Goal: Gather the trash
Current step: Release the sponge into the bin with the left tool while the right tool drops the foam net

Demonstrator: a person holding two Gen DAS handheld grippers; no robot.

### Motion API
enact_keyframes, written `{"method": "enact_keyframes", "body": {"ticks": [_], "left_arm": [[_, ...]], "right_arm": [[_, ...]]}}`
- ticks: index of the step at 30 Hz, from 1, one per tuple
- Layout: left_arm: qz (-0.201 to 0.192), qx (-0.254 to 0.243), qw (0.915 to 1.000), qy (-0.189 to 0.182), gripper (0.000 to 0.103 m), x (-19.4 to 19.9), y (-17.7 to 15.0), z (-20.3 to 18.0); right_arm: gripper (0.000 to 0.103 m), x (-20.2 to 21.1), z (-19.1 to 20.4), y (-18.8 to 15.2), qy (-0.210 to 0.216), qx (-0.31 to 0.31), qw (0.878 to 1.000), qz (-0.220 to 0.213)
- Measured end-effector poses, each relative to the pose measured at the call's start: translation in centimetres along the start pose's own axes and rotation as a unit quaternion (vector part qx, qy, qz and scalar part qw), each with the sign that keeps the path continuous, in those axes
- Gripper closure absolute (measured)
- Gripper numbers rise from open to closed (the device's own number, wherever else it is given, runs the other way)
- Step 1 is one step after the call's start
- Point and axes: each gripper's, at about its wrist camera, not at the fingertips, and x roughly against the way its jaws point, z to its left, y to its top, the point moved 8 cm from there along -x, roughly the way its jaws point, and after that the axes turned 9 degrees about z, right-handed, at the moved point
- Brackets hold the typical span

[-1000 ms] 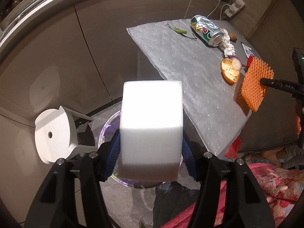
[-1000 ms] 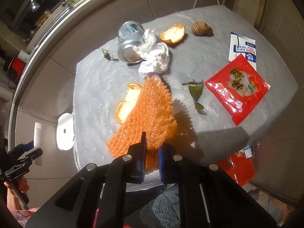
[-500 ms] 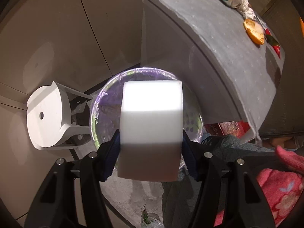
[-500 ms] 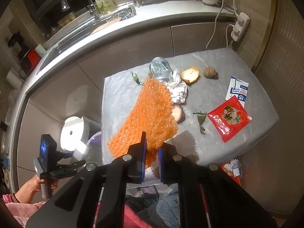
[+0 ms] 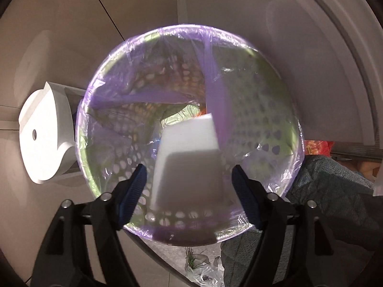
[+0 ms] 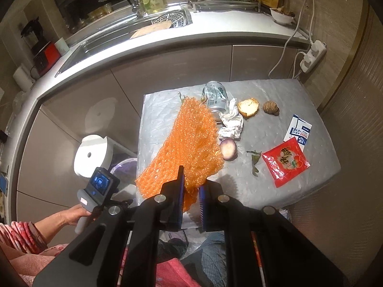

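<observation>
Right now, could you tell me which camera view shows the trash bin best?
The left wrist view: the trash bin fills it from above, with a white foam block over its mouth. The right wrist view shows only a purple edge beside the table.

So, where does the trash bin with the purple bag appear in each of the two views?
Left wrist view: the trash bin fills the centre, below the open left gripper.
Right wrist view: only part of its purple rim shows, lower left, beside the table edge.
Shared landmark: the white stool stands next to the bin in both.
</observation>
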Motion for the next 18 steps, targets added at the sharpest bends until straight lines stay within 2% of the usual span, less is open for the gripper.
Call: {"method": "enact_keyframes", "body": {"ticks": [1,4,9,11,15,18], "left_arm": [[0.001,0.001,1.0000,0.001,0.021,-0.2,0.0,0.0],[0.006,0.005,1.0000,0.001,0.017,-0.4,0.0,0.0],[-0.010,0.008,0.9999,0.001,0.015,2.1,-0.3,-0.1],[-0.031,0.013,0.9994,0.001,0.015,4.8,-0.7,-0.3],[-0.098,0.026,0.9949,-0.003,0.015,13.0,-2.9,0.0],[-0.144,0.032,0.9888,0.019,0.012,19.0,-5.0,0.7]], "right_arm": [[0.092,0.0,0.3,0.1,0.000,0.005,1.000,0.000],[0.092,0.0,1.0,0.3,0.003,0.019,1.000,0.001],[0.092,-0.5,2.4,0.9,0.013,0.042,0.999,0.003],[0.092,-0.9,3.3,1.2,0.015,0.062,0.998,0.005],[0.092,-2.8,6.3,1.2,0.035,0.110,0.993,0.011],[0.092,-5.7,9.4,0.8,0.069,0.147,0.986,0.028]]}}
